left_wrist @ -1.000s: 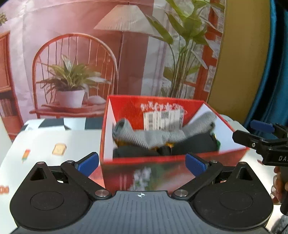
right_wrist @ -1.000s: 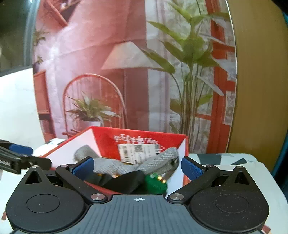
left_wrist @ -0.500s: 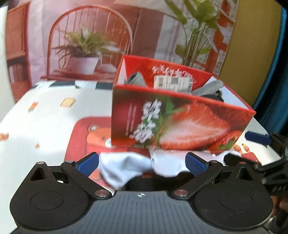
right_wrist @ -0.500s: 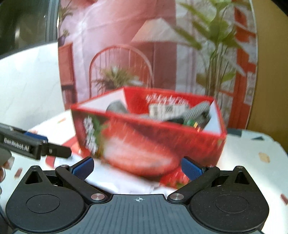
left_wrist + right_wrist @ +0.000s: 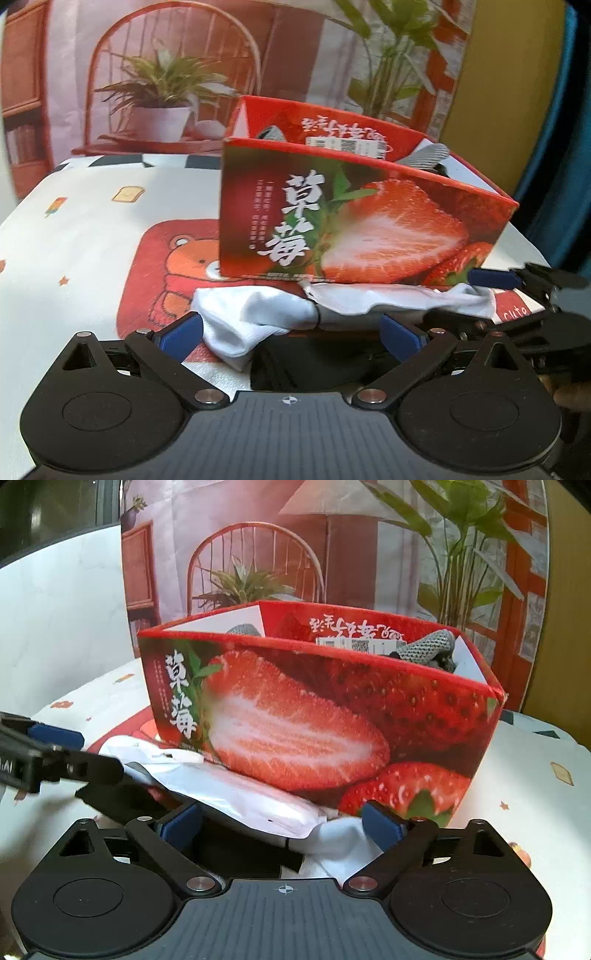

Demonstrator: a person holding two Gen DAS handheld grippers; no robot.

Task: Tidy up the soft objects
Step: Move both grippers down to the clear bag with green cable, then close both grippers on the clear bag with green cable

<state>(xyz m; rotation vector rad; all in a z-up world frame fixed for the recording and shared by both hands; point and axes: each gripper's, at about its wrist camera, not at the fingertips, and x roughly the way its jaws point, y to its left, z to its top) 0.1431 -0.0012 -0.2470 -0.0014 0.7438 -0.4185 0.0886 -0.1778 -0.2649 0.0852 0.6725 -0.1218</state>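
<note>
A red strawberry-print box [image 5: 362,229] [image 5: 317,716] stands on the table and holds grey knit cloth [image 5: 428,648] [image 5: 424,155]. In front of the box lie a white garment [image 5: 266,314] [image 5: 229,790] and a black garment [image 5: 314,362] [image 5: 236,849]. My left gripper [image 5: 291,332] is open, low over both garments. My right gripper [image 5: 282,825] is open over the same pile from the right; it also shows in the left wrist view [image 5: 517,291]. The left gripper shows at the left edge of the right wrist view [image 5: 55,753].
The table has a white cloth with a red bear print [image 5: 162,266]. A backdrop picture of a chair and plants [image 5: 166,92] hangs behind the box. A blue curtain [image 5: 565,147] is at the far right.
Both grippers have dropped from above the box rim to table height in front of the box. The white and black garments have come into view between the fingers.
</note>
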